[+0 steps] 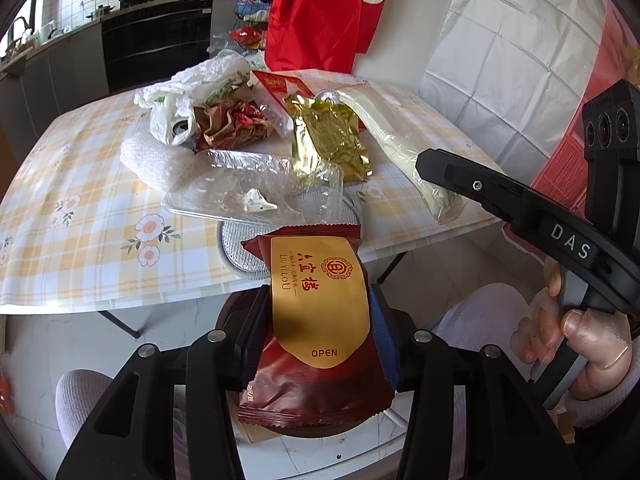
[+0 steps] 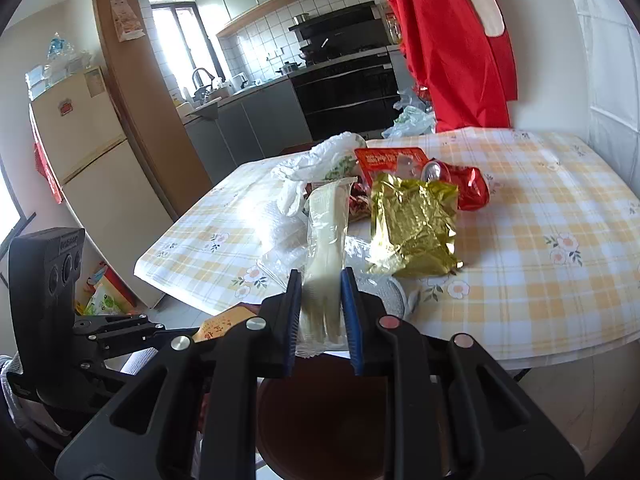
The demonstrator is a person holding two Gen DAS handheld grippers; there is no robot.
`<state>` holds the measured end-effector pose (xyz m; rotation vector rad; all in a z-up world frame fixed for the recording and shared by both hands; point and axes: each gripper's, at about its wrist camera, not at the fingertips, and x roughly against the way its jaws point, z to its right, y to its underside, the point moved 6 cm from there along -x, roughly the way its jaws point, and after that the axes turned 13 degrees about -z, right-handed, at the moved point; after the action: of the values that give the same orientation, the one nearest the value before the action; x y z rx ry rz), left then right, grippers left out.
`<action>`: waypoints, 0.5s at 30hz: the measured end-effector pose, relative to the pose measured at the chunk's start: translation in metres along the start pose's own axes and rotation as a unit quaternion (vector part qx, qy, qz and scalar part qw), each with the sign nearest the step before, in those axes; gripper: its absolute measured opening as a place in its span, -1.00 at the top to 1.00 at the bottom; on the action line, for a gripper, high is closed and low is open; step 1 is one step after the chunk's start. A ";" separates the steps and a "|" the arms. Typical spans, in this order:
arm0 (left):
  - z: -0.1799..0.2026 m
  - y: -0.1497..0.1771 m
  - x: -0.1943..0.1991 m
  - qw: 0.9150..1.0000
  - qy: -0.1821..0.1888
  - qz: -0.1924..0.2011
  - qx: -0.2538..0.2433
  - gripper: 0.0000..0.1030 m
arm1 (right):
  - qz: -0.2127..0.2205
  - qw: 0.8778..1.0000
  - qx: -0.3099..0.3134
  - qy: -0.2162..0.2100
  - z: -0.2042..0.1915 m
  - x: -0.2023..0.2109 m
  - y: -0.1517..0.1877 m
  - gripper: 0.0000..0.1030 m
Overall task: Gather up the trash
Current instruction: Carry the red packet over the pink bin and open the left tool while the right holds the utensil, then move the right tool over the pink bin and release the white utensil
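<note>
My left gripper (image 1: 318, 312) is shut on a dark red snack packet with a gold label (image 1: 320, 304), held off the table's front edge above a dark round bin (image 1: 320, 430). My right gripper (image 2: 320, 312) is shut on a long pale plastic-wrapped pack (image 2: 324, 240); it also shows in the left wrist view (image 1: 404, 144). The pack's far end reaches over the table. The bin's brown inside (image 2: 332, 412) lies below the right gripper. A gold foil bag (image 2: 412, 228), a crushed red can (image 2: 460, 180) and a clear plastic tray (image 1: 256, 188) lie on the table.
The table has a yellow checked cloth (image 2: 540, 260). White plastic bags (image 1: 180, 96), crumpled brown and red wrappers (image 1: 232, 124) and a red packet (image 2: 388, 160) lie in a pile at its middle. A red garment (image 2: 448, 40) hangs behind. A grey mesh item (image 1: 240, 248) sits at the front edge.
</note>
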<state>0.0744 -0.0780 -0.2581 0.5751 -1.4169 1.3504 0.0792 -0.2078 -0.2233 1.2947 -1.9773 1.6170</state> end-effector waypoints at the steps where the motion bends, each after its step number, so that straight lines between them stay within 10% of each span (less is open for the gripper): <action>1: 0.000 0.000 -0.001 1.000 0.000 -0.003 0.000 0.08 | -0.001 1.000 -0.002 -0.001 0.001 -0.001 0.000 0.55; 15: -0.041 -0.013 0.045 0.988 -0.089 0.093 0.081 -0.82 | -0.014 1.000 0.005 0.000 -0.001 0.003 0.011 0.55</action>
<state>0.0852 -0.0302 -0.2202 0.6975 -1.5442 1.6068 0.0693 -0.2087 -0.2277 1.3205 -1.9442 1.6166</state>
